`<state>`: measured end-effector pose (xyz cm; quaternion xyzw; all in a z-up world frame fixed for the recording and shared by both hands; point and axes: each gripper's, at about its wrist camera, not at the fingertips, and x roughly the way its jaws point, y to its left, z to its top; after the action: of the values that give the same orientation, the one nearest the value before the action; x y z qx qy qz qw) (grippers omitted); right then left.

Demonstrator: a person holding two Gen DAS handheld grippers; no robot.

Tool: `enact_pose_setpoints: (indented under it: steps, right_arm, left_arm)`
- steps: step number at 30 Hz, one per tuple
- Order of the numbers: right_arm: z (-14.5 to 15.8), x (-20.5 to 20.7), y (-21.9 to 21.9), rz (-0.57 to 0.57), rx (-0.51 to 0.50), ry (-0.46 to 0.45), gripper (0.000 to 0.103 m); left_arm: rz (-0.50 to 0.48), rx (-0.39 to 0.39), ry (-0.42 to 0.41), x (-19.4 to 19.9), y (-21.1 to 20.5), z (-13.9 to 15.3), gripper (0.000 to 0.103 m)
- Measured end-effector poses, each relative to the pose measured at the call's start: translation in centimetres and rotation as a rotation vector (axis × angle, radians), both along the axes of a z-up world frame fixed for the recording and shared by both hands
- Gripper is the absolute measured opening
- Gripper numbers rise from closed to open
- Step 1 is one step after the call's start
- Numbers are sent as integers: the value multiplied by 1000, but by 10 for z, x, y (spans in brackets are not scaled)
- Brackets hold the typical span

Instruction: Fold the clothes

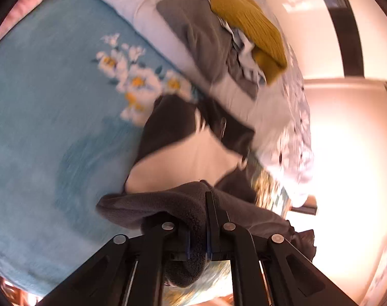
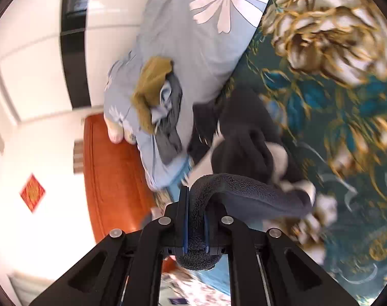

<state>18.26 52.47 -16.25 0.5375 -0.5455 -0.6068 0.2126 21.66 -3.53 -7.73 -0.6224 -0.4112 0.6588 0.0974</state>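
A dark grey and white fleece garment (image 1: 183, 150) hangs over the bed, held up at two points. My left gripper (image 1: 197, 239) is shut on a fold of its grey fleece edge (image 1: 167, 201). My right gripper (image 2: 194, 229) is shut on another fleece fold (image 2: 244, 191), and the rest of the garment (image 2: 244, 137) droops below it. Both views are motion-blurred. The lower part of the garment is hidden behind the held folds.
A light blue floral blanket (image 1: 53, 117) covers the bed. A mustard knit (image 1: 247, 23) and a grey garment (image 1: 198, 35) lie on a pale flowered quilt (image 2: 193, 38). A teal and gold floral cover (image 2: 333, 102), an orange wooden headboard (image 2: 114, 168) and white walls surround them.
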Motion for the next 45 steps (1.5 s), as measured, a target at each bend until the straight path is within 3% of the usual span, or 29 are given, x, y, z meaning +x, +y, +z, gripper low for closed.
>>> enact_pose_setpoints:
  steps: [6, 12, 14, 16, 19, 23, 26, 29, 32, 35, 37, 41, 45]
  right_arm:
    - [-17, -73, -19, 50, 55, -85, 9]
    - [-42, -98, -24, 67, 104, -171, 13]
    - [-43, -98, -22, 65, 119, -179, 14]
    - [-38, -96, -20, 53, 121, -166, 24]
    - [-27, -97, -15, 16, 120, -136, 44]
    - [-10, -106, -7, -44, 115, -106, 44]
    - [-1, -109, -13, -7, 176, -99, 44]
    - [-2, -108, -30, 78, 255, -121, 44]
    - [-10, -109, -55, 164, 290, -147, 44]
    - [-13, -120, -76, 223, 349, -134, 44]
    - [-6, -131, -86, 271, 449, -80, 44]
    - [-5, -148, -93, 381, 637, 2, 44]
    - [-23, -156, -87, 440, 687, -1, 44]
  left_arm:
    - [94, -30, -117, -50, 11, -36, 8]
    - [133, 24, -215, -65, 1, -76, 14]
    - [124, 67, -229, -68, -4, -80, 22]
    - [114, 116, -222, -71, -8, -77, 44]
    - [85, 181, -179, -78, -14, -62, 54]
    - [71, 173, -93, -87, -22, -35, 61]
    - [29, 101, -62, -86, -17, -21, 61]
    - [-67, -25, -83, -79, -1, -20, 61]
    - [-104, -54, -135, -79, 16, -30, 61]
    - [-142, -173, -70, -92, 27, -24, 61]
    - [-199, -257, -26, -102, 33, -19, 61]
    - [-403, -381, 76, -117, 45, -23, 61]
    - [-598, -494, 146, -118, 60, -37, 61]
